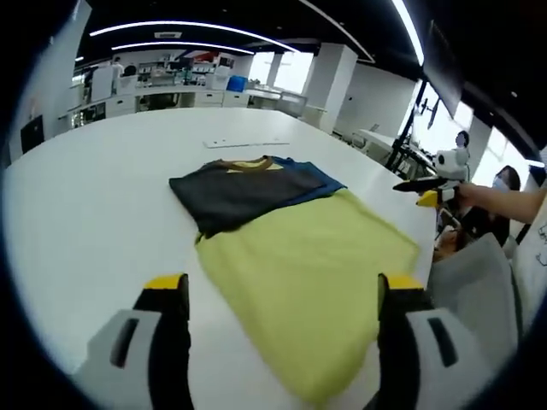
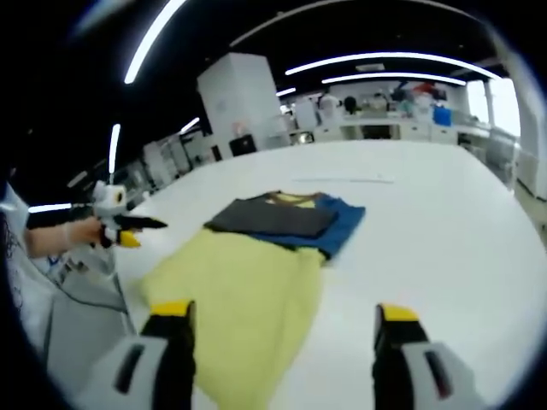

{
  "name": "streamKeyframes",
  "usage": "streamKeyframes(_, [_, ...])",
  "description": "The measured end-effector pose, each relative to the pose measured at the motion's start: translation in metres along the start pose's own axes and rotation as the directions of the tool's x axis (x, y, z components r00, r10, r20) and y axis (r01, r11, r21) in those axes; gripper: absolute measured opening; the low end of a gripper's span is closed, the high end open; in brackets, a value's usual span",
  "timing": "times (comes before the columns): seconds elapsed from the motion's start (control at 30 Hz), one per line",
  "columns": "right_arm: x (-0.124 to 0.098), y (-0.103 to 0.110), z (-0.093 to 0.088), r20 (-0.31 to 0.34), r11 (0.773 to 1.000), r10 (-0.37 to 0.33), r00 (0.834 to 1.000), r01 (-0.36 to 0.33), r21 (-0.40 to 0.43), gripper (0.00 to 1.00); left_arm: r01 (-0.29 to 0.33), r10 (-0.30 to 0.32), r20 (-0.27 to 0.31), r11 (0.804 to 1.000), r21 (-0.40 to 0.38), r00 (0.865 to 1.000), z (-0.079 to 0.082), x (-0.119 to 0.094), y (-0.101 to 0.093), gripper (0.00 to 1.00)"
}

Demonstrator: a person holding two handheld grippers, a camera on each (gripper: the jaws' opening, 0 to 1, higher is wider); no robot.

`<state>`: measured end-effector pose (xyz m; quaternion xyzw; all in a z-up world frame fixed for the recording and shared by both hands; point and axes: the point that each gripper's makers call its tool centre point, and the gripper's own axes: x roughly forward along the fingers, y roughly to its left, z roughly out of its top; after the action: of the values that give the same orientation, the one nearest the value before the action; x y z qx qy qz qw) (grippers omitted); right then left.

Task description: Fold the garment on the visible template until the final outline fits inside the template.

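- Your left gripper point(image 1: 282, 295), black jaws w/ yellow tips, is spread wide apart, nothing between the tips; it hangs above the near part of the garment.
- Seen from the right gripper view, your left gripper point(image 2: 132, 226) sits off the table's left edge, held by a hand point(image 2: 81, 231); can't tell jaw state from there.
- Your right gripper point(image 2: 282, 323), same black/yellow build, also stands wide apart and holds nothing; one tip is over the yellow cloth, the other over bare table.
- In the left gripper view your right gripper point(image 1: 432, 190) shows at the table's far right edge w/ a forearm behind it; jaw state unclear at that size.
- Garment: folded T-shirt, yellow-green body w/ dark grey and blue upper part point(image 1: 291, 248), lies flat on the table just ahead of both grippers. Same shirt in the right gripper view point(image 2: 256, 273).
- Yellow-green section is the near half; the dark grey panel lies on top at the far end, blue showing beside and under it, a yellow collar peeking at the far edge.
- Large white round-edged table point(image 1: 85, 213) carries the shirt; also seen at point(image 2: 444, 231).
- Thin white flat strip point(image 1: 246, 142) lies on the table beyond the shirt, well apart from it; can't tell what it is.
- Grey fabric-like surface point(image 1: 483, 273) sits off the table edge, beside the shirt's right side.
- Bkgd: office w/ desks and ceiling light strips point(image 1: 197, 27).
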<state>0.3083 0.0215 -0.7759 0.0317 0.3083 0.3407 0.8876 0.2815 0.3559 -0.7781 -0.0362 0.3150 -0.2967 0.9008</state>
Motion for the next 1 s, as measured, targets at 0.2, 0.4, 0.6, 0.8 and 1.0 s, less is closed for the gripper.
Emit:
streamKeyframes(0.2, [-0.007, 0.003, -0.012, -0.024, 1.0, 0.008, 1.0, -0.009, -0.006, 0.83, -0.002, 0.002, -0.034, 1.0, -0.001, 0.999, -0.015, -0.012, -0.009, 0.87])
streamKeyframes(0.4, [-0.015, 0.008, -0.026, -0.052, 1.0, 0.016, 0.998, -0.017, -0.008, 0.79, 0.005, -0.008, -0.076, 0.999, -0.043, 0.997, -0.033, -0.022, -0.013, 0.86])
streamKeyframes(0.6, [-0.021, 0.013, -0.042, -0.08, 0.999, 0.035, 0.996, -0.034, 0.015, 0.73, 0.009, -0.017, -0.103, 0.997, -0.076, 0.995, -0.047, -0.029, -0.014, 0.8])
streamKeyframes(0.8, [-0.027, 0.017, -0.057, -0.124, 0.998, 0.056, 0.991, -0.051, 0.039, 0.59, 0.012, -0.027, -0.124, 0.993, -0.118, 0.992, -0.058, -0.039, -0.012, 0.7])
streamKeyframes(1.0, [-0.031, 0.022, -0.07, -0.144, 0.995, 0.074, 0.987, -0.063, 0.077, 0.5, 0.023, -0.05, -0.143, 0.983, -0.184, 0.989, -0.073, -0.046, -0.015, 0.61])
